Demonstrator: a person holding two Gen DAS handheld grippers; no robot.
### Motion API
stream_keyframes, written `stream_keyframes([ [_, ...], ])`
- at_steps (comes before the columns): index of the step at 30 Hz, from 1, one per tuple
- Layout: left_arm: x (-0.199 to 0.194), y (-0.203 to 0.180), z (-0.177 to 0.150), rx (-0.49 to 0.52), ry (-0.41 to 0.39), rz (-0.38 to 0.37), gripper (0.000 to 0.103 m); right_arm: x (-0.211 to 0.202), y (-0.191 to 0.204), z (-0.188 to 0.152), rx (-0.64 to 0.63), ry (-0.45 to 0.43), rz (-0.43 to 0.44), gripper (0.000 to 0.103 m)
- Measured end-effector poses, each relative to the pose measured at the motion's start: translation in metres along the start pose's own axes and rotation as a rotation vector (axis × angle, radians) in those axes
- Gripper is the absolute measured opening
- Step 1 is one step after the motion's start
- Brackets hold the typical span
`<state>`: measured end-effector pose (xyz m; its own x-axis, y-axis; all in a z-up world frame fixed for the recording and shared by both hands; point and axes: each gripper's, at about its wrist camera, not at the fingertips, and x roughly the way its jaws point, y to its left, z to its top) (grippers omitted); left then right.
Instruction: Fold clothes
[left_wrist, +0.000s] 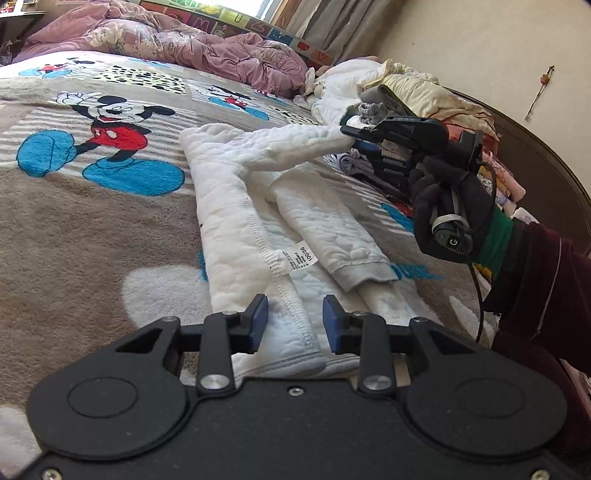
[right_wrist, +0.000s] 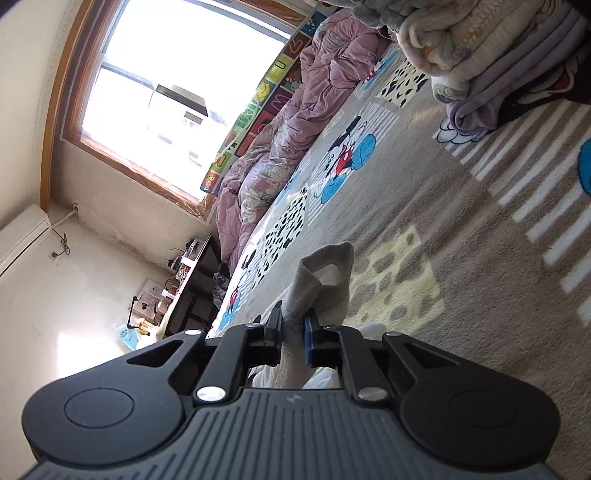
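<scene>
A white quilted child's top (left_wrist: 236, 221) lies on the Mickey Mouse blanket (left_wrist: 92, 206), partly folded, one sleeve lying along its middle. My left gripper (left_wrist: 293, 319) is open just above the top's near hem, touching nothing. My right gripper (left_wrist: 351, 138) is shut on the cuff of the other sleeve and holds it stretched out to the right above the bed. In the right wrist view the grey cuff (right_wrist: 325, 280) sticks out between the closed fingers of the right gripper (right_wrist: 293, 325).
A pile of folded and loose clothes (left_wrist: 424, 96) sits at the far right of the bed, also showing in the right wrist view (right_wrist: 480, 55). A crumpled pink duvet (left_wrist: 184, 44) lies along the far side. A dark headboard (left_wrist: 535, 147) curves on the right.
</scene>
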<state>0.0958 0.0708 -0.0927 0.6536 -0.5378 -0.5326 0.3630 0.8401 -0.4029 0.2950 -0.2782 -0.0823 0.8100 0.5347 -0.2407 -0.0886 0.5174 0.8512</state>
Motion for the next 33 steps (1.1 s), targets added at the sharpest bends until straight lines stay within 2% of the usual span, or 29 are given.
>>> stream_keyframes([
  [3,0.005,-0.004,-0.001,0.021,0.031,0.004,0.03,-0.017,0.005,-0.005,0.006,-0.021,-0.019,0.013],
  [5,0.006,-0.006,-0.002,0.039,0.041,0.015,0.03,-0.027,-0.004,-0.014,0.06,-0.021,-0.021,0.013],
  [9,0.009,-0.008,-0.004,0.072,0.067,0.037,0.03,-0.024,-0.02,-0.037,0.073,0.033,-0.099,0.013],
  [12,0.004,-0.008,-0.005,0.086,0.069,0.031,0.031,-0.025,-0.029,-0.049,0.104,0.022,-0.124,0.013],
  [16,-0.02,0.003,0.0,0.046,0.009,0.005,0.031,-0.026,-0.037,-0.049,0.137,0.001,-0.127,0.013],
  [18,-0.036,0.016,0.006,-0.028,-0.061,-0.011,0.031,-0.025,-0.038,-0.048,0.142,-0.005,-0.125,0.013],
  [20,-0.048,0.028,0.013,-0.098,-0.158,0.026,0.031,-0.025,-0.039,-0.047,0.147,-0.011,-0.123,0.013],
  [22,-0.056,0.043,0.018,-0.175,-0.23,0.024,0.031,-0.024,-0.04,-0.046,0.152,-0.017,-0.121,0.013],
  [24,-0.055,0.057,0.024,-0.236,-0.256,0.038,0.029,-0.024,-0.041,-0.044,0.157,-0.023,-0.119,0.013],
  [25,-0.048,0.06,0.026,-0.236,-0.239,0.049,0.02,-0.024,-0.041,-0.044,0.159,-0.026,-0.118,0.013],
  [26,-0.039,0.059,0.028,-0.219,-0.211,0.049,0.017,-0.023,-0.042,-0.043,0.162,-0.029,-0.117,0.013],
  [29,-0.005,0.029,0.022,-0.068,-0.102,0.019,0.009,-0.023,-0.043,-0.041,0.169,-0.038,-0.114,0.013],
  [31,0.017,0.009,0.013,0.016,-0.03,0.023,0.007,-0.022,-0.043,-0.04,0.174,-0.044,-0.111,0.013],
  [33,0.03,-0.001,0.009,0.034,0.007,0.033,0.007,-0.023,-0.04,-0.036,0.176,-0.046,-0.093,0.013],
])
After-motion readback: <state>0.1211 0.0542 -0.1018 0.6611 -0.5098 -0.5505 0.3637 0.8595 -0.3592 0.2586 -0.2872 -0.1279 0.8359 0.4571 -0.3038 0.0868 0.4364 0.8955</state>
